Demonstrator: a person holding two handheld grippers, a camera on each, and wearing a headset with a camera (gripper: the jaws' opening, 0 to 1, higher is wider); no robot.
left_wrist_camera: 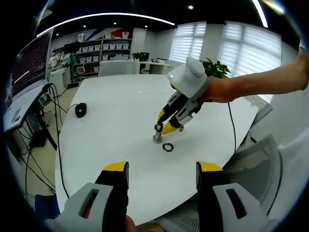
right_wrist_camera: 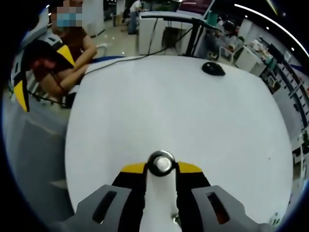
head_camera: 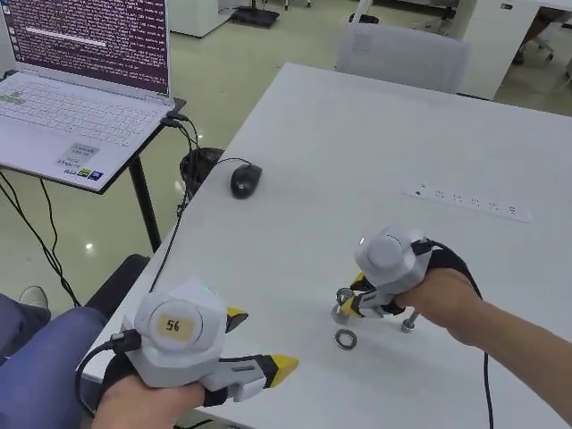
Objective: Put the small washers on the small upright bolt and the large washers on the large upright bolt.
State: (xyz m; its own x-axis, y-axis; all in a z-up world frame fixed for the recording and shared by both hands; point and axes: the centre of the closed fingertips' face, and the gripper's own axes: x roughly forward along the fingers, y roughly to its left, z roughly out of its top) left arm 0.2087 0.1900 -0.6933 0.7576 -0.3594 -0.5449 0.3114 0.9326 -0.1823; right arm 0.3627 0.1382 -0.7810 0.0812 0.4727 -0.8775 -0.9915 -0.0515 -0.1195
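at the near edge of the white table (head_camera: 322, 152), my left gripper (head_camera: 261, 338) hovers with its yellow-tipped fingers spread wide and nothing between them. a little farther in, a loose silver ring washer (head_camera: 345, 339) lies flat on the table, just beside the foot of the large silver upright bolt (head_camera: 340, 311). my right gripper (head_camera: 355, 295) leans down over that bolt from the right. its fingers are drawn close on a round silver metal piece (right_wrist_camera: 161, 164) at the bolt's top; i cannot tell whether that piece is a washer or the bolt's own end. the small silver upright bolt (head_camera: 409, 322) stands near the large one, to its right. farther in, toward the left edge, sits a black computer mouse (head_camera: 246, 180), and toward the far right a flat white power strip (head_camera: 465, 202). beyond the left edge an open silver laptop (head_camera: 80, 98) shows a lit screen.
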